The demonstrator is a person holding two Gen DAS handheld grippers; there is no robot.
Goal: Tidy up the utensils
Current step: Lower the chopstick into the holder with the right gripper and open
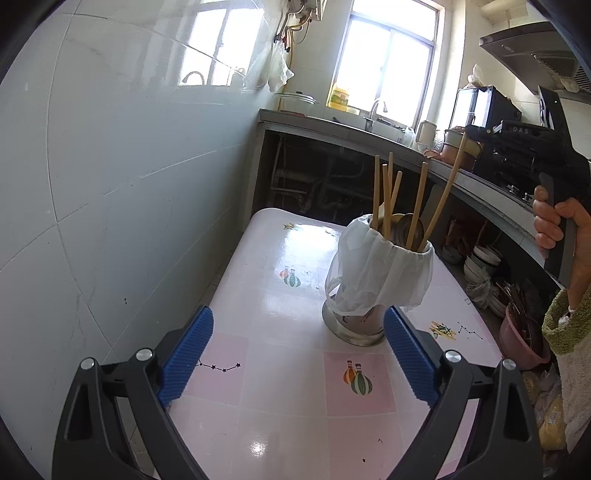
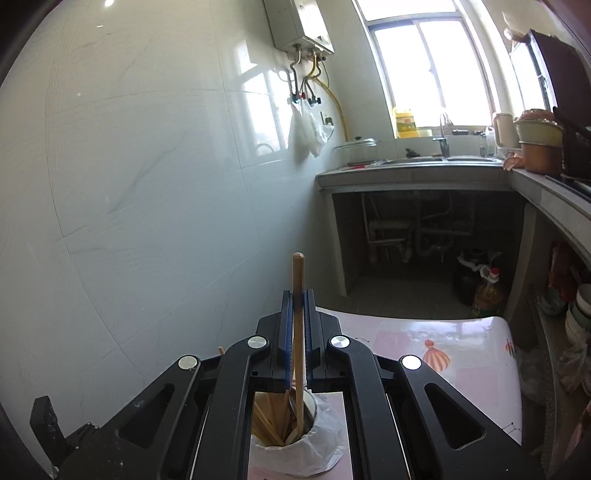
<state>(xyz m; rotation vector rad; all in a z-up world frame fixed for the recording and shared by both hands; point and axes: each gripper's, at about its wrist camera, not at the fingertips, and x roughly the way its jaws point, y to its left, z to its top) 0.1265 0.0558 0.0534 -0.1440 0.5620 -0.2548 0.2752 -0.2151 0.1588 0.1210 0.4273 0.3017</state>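
Blue ribbed pads line the left hand-held gripper, and we see its jaws standing wide apart with nothing between them, only the pink patterned worktop below. Just beyond its right pad stands the utensil holder, a metal cup with a white plastic bag draped over its rim. Chopsticks stick up out of it at differing tilts, and a metal spoon sits among them.

Our right hand-held gripper is closed on a wooden stick, the pads pressing it from both sides. The stick rises past the fingertips with a rounded top, and its lower end reaches down into the holder, which shows directly beneath the gripper in the right wrist view. In the left wrist view this same gripper appears at the far right, held by a hand above a fuzzy green cuff, with the long stick slanting from the holder up toward it.

Farther out, a white tiled wall runs along the left. A stone counter with a sink and tap sits under the bright window, and a water heater hangs on the wall.
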